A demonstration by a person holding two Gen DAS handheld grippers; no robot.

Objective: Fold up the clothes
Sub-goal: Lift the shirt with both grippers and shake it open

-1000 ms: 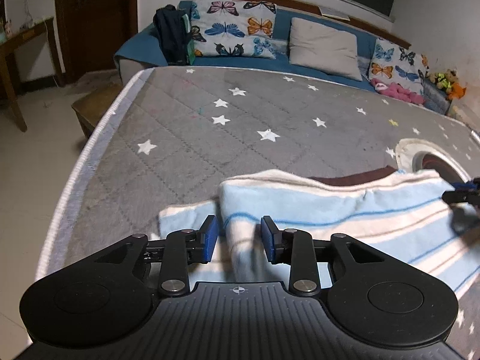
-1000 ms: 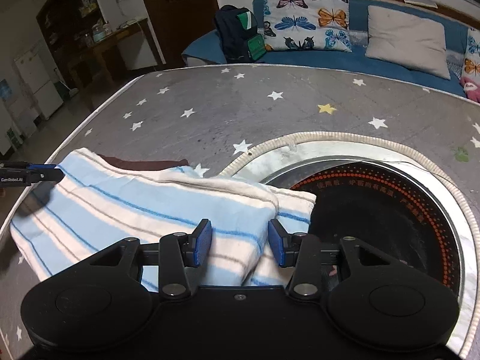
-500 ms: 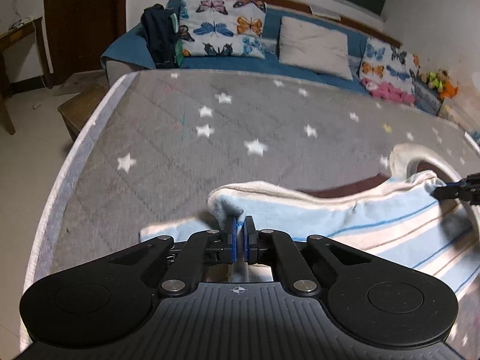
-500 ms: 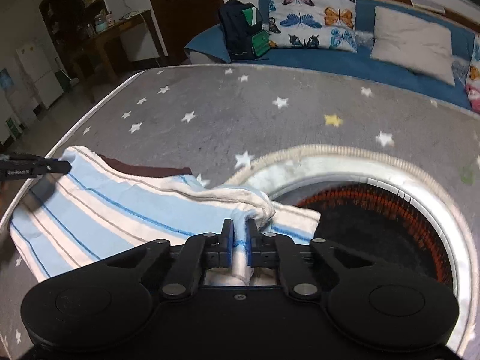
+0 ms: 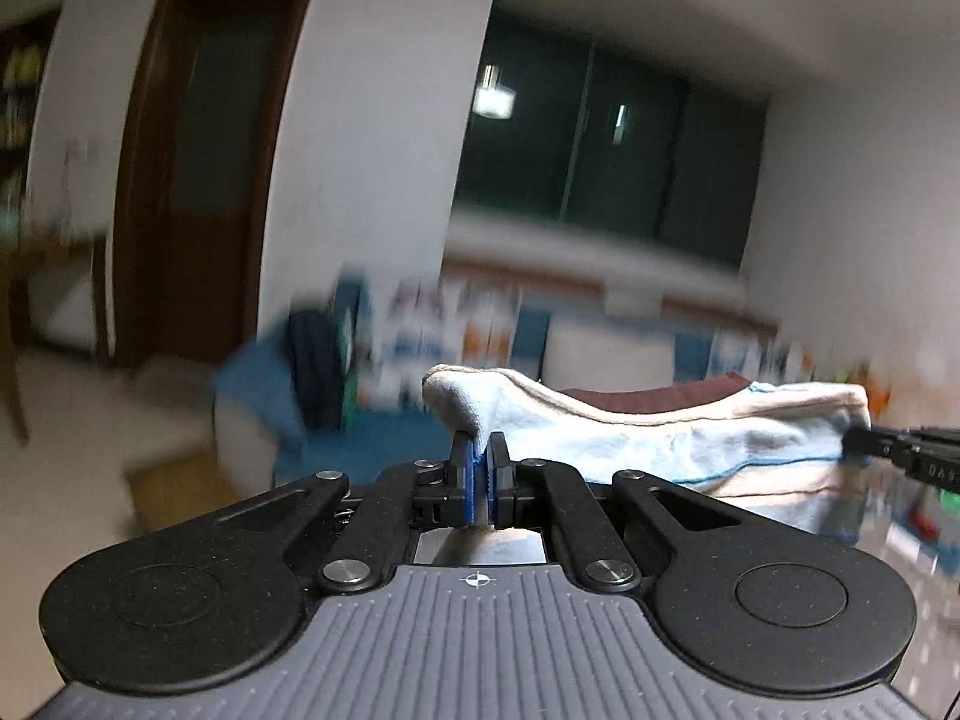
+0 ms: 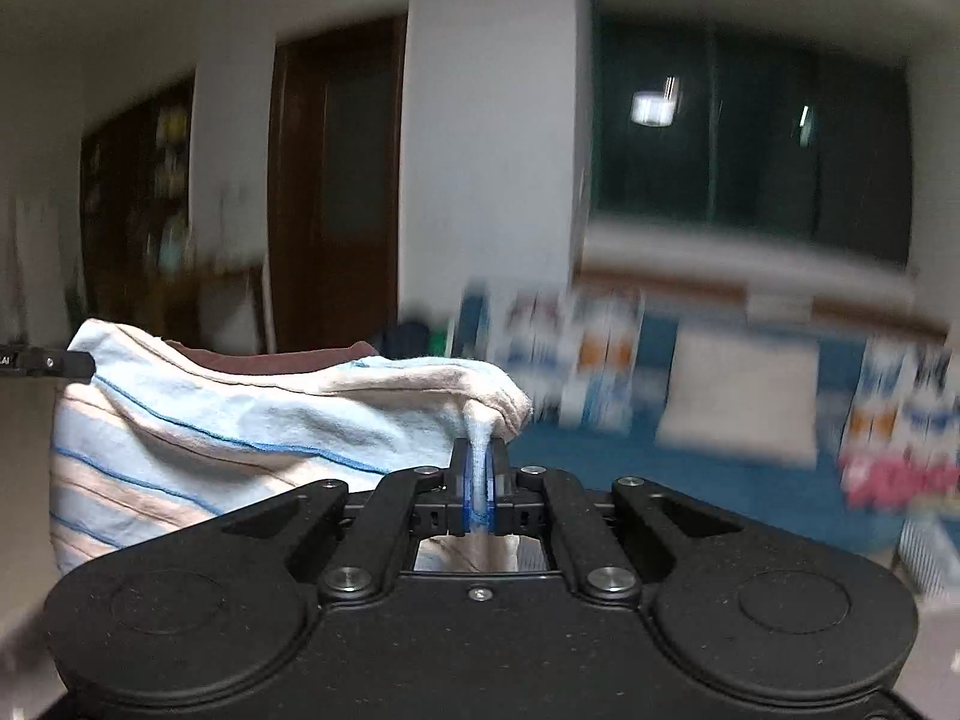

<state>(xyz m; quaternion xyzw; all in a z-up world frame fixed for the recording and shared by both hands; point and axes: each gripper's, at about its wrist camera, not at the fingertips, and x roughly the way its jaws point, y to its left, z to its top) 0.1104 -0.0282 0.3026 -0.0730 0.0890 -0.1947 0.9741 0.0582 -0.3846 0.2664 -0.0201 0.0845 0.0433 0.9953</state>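
A light-blue and cream striped garment (image 5: pixel 660 438) with a dark red inner layer hangs stretched in the air between both grippers. My left gripper (image 5: pixel 479 462) is shut on its left top corner, the cloth bunched between the blue pads. In the right wrist view the same striped garment (image 6: pixel 240 432) spreads to the left, and my right gripper (image 6: pixel 479 468) is shut on its right top corner. Each view shows the other gripper's black tip at the far corner: the right gripper's tip (image 5: pixel 900 450) and the left gripper's tip (image 6: pixel 48 362). The table top is out of view.
Behind the garment, blurred, runs a blue sofa (image 6: pixel 690 468) with butterfly cushions (image 6: pixel 570 348) and a plain beige cushion (image 6: pixel 738 390). A dark backpack (image 5: pixel 315 366) leans at the sofa's left end. A brown door (image 5: pixel 192 180) and a dark window (image 5: pixel 600 138) fill the far wall.
Both grippers shut on the garment's top corners, then rose steeply and tilted up to near level. The garment left the star-patterned surface and now hangs between them.
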